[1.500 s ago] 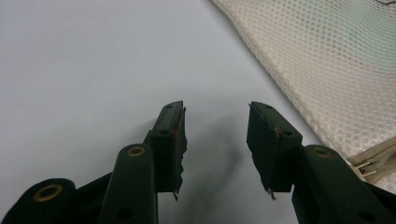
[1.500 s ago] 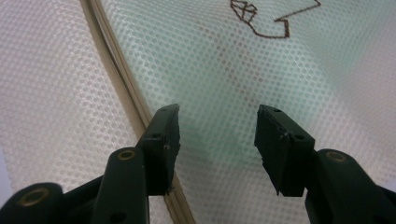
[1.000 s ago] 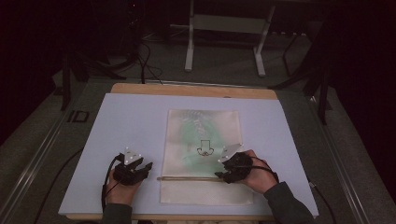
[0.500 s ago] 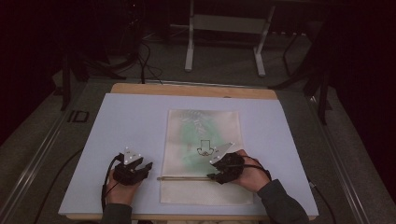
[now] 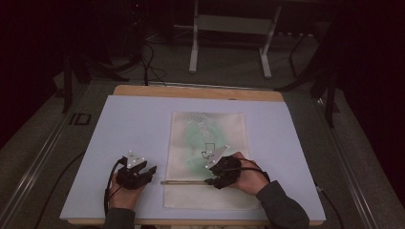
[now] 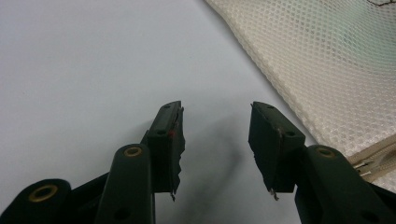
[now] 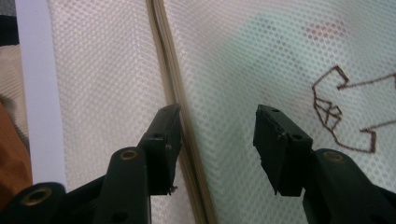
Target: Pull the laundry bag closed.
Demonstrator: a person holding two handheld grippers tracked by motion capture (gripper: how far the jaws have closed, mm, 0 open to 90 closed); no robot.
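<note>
Just beneath the open right claw lies the mesh bag's zipper.

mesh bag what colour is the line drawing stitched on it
Brown outline on the cream mesh bag, clearest in the right gripper view.

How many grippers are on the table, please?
2: the left gripper rests on the white mat beside the mesh bag; the right gripper lies on the bag at its zipper.
</note>
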